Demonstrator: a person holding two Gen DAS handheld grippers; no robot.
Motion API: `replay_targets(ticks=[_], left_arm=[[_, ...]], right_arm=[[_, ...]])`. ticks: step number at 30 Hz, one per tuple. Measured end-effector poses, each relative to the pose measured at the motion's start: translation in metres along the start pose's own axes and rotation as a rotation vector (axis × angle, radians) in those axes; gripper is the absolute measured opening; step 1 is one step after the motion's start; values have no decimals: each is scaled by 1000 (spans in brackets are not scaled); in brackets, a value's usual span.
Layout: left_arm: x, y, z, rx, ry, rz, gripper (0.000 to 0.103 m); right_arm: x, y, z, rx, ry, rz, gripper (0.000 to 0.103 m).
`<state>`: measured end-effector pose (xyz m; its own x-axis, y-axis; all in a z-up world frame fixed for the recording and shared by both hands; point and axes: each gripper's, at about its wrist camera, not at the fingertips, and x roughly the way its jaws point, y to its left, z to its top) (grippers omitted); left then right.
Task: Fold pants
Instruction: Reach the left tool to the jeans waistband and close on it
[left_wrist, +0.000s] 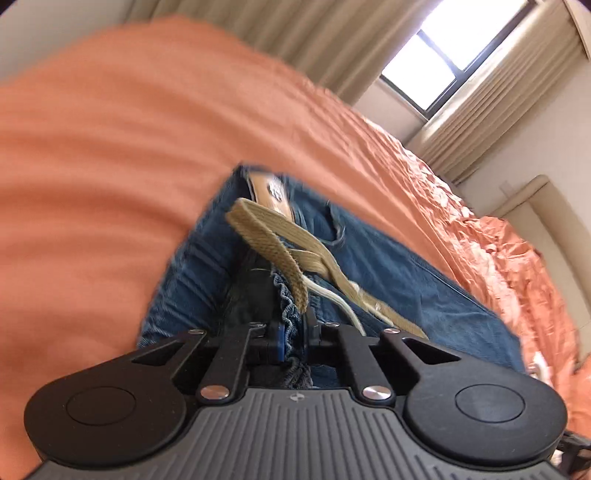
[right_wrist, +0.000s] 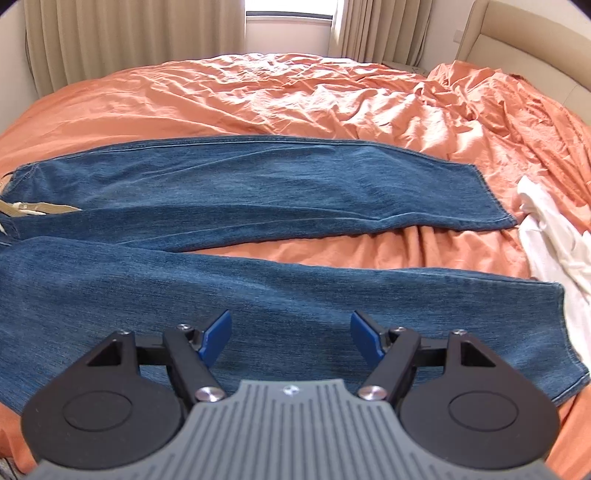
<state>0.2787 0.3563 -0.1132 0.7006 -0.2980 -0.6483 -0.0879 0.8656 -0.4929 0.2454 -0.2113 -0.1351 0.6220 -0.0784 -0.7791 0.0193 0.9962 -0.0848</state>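
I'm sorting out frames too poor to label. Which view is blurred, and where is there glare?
Left wrist view: the orange bedspread and the waist of the jeans are smeared with motion blur, and the window is blown out white. Right wrist view: sharp on the jeans, with strong fisheye bending at the edges and a bright window.

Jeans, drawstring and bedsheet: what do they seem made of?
Jeans: faded blue denim, matte, with stitched seams and visible twill grain.
Drawstring: flat tan woven tape, probably cotton; coarse weave shows.
Bedsheet: thin orange woven cloth, likely cotton, finely creased.
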Motion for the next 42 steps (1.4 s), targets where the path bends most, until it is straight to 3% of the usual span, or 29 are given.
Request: replay_targets(ticks=[4, 8, 11, 13, 15, 17, 19, 23, 28, 31, 35, 40, 42], left_arm=[[-12, -20, 6, 87, 13, 124, 8], [26, -5, -8, 122, 85, 241, 8], [53, 1, -18, 123, 125, 288, 10], [63, -2, -22, 166, 141, 337, 21], [63, -12, -22, 202, 145, 367, 23], [52, -27, -21, 264, 124, 417, 35], [33, -44, -20, 360, 97, 468, 42], [-14, -75, -25, 508, 83, 417, 42], [-43, -115, -67, 809, 186, 405, 45], [-40, -129, -111, 1039, 282, 435, 47], [-22, -131, -166, 1269, 385, 437, 48], [15, -129, -213, 1535, 423, 540, 55], [29, -128, -224, 1588, 420, 571, 55]], right_arm=[[-10, -19, -3, 5, -8, -45, 71], [-24, -45, -7, 58, -15, -56, 70], [-39, -69, -10, 97, -25, -76, 71], [-48, -88, -12, 126, -26, -89, 74], [-56, -109, -15, 155, -18, -98, 75], [-62, -129, -16, 178, -6, -94, 75], [-71, -147, -12, 190, -2, -76, 75], [-95, -178, 8, 158, 1, -19, 75], [-132, -214, 40, 133, 92, 103, 75], [-156, -228, 51, 44, 156, 86, 75], [-179, -249, 53, -76, 268, 89, 75], [-184, -263, 33, -289, 292, 40, 75], [-177, -267, 19, -363, 281, 27, 74]])
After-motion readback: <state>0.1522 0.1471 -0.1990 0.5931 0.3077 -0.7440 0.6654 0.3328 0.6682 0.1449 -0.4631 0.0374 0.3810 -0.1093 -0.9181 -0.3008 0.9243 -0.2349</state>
